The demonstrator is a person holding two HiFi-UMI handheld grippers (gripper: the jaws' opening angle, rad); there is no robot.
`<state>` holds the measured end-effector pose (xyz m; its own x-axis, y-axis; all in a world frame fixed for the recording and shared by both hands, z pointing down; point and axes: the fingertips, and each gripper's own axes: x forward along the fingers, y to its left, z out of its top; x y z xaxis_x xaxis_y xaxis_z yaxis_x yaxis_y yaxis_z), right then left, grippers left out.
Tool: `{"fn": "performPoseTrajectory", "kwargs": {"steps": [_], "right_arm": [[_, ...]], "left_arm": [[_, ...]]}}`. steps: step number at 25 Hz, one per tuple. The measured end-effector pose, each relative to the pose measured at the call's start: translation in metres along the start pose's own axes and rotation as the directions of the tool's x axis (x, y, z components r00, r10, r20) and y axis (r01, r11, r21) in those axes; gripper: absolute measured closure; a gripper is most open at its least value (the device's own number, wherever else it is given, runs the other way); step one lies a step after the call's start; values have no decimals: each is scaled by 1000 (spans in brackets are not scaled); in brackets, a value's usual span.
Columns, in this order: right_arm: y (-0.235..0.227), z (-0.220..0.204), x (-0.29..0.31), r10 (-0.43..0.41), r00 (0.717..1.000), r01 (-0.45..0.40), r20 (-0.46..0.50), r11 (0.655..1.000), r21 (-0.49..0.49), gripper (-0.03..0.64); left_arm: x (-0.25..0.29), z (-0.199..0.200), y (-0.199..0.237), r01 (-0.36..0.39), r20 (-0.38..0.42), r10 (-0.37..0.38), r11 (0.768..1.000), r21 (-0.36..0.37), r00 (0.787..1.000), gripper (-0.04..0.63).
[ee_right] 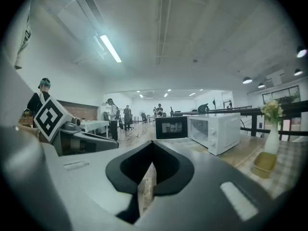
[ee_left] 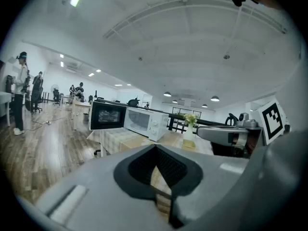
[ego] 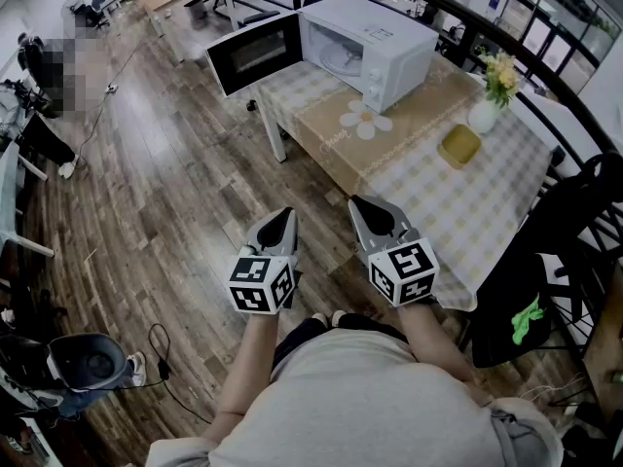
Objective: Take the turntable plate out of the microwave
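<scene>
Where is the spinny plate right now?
In the head view, the turntable plate sits inside the white microwave, whose door hangs open to the left, at the far end of the table.

I count two tools: my left tool (ego: 284,218) and my right tool (ego: 362,205). There is one desk (ego: 438,202), and on it one microwave (ego: 375,42) with one turntable plate (ego: 343,59) inside, one vase (ego: 484,117) of flowers, one yellow dish (ego: 459,146) and one flower-shaped mat (ego: 366,121).

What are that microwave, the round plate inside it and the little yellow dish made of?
Microwave: probably painted metal, smooth white shell. Turntable plate: likely glass, pale and faintly shiny, though too small to confirm. Yellow dish: ceramic or plastic, one even colour; cannot tell which.
</scene>
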<state>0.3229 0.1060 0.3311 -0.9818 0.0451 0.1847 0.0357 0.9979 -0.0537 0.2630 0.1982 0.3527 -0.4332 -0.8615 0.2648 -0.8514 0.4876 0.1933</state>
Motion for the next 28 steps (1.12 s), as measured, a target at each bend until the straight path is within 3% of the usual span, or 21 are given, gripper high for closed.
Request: {"fn": "performPoseTrajectory", "kwargs": {"steps": [12, 18, 28], "right_arm": [[-4, -8, -2, -22, 1000, 23, -16, 999, 33, 604], [-5, -5, -7, -19, 999, 16, 27, 992, 129, 604], [-12, -12, -17, 12, 1000, -16, 27, 991, 132, 604]], "left_arm": [[-3, -3, 2, -22, 23, 22, 1000, -10, 999, 595], [-2, -4, 0, -19, 12, 19, 1000, -2, 1000, 595], [7, -11, -17, -29, 28, 30, 999, -40, 999, 594]]}}
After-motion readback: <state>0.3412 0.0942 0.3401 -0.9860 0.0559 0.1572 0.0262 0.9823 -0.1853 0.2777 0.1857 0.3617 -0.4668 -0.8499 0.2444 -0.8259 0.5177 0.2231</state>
